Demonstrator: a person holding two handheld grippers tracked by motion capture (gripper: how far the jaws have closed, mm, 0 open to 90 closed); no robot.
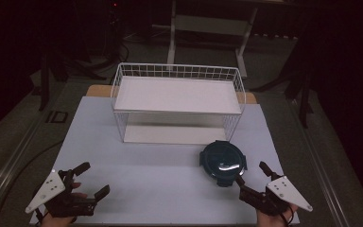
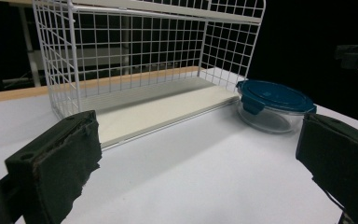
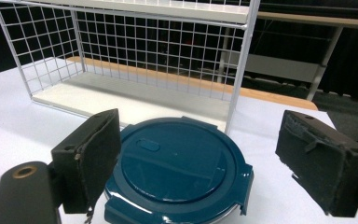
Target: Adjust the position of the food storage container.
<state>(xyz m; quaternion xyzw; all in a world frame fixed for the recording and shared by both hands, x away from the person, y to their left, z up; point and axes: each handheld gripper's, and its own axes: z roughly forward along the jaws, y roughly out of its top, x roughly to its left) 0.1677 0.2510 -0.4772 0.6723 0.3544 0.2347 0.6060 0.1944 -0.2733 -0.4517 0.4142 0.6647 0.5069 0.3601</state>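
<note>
A round glass container with a dark teal clip-on lid (image 1: 223, 161) (image 2: 274, 105) (image 3: 177, 171) sits on the white table (image 1: 160, 179), just in front of the right corner of a white wire shelf rack (image 1: 177, 101) (image 2: 140, 56) (image 3: 135, 51). My right gripper (image 1: 252, 172) (image 3: 196, 163) is open right behind the container, its jaws spread either side of the lid without touching. Near the table's front left my left gripper (image 1: 90, 178) (image 2: 196, 163) is open with nothing between its jaws, well away from the container.
The rack has an upper shelf (image 1: 177, 94) and a lower shelf (image 1: 170, 134), both bare. A wooden board edge (image 1: 97, 90) shows behind the rack. Beyond the table a white metal frame (image 1: 208, 26) stands on the dark floor.
</note>
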